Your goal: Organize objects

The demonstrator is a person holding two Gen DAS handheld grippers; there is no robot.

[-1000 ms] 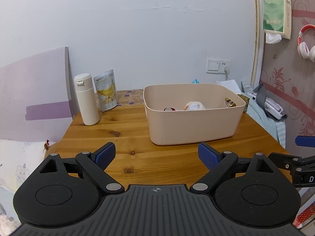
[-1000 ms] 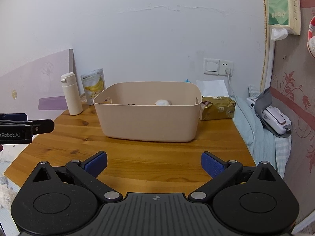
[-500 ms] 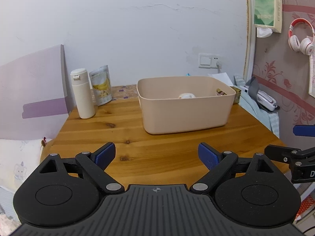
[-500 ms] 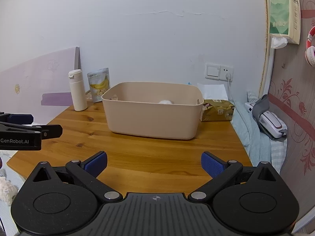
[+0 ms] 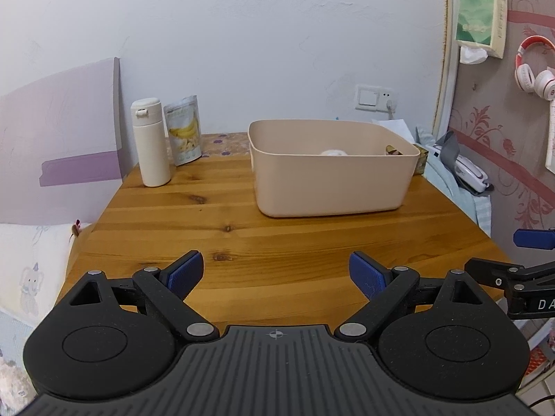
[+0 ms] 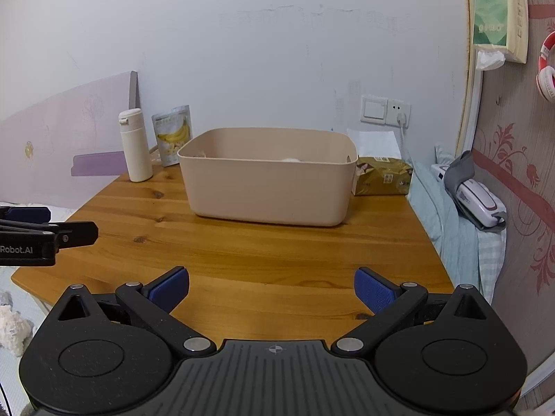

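Pulled back from bin (image 5: 333, 176) since a second ago; table (image 5: 242, 239) edge now nearer. Both tongs, left gripper (image 5: 276, 274) and right gripper (image 6: 271, 289), spread wide, holding nothing. Bottle (image 5: 151, 144) and snack pouch (image 5: 184, 135) standing outside bin, rear left. Advised: approach bottle level, grip mid-body.

Both wrist views look forward and slightly down from above the near edge of the pine-plank wooden table (image 5: 242, 215), facing the far white wall. The left view sits further left, the right further right; both share the beige rectangular plastic bin (image 6: 267, 187) well ahead.
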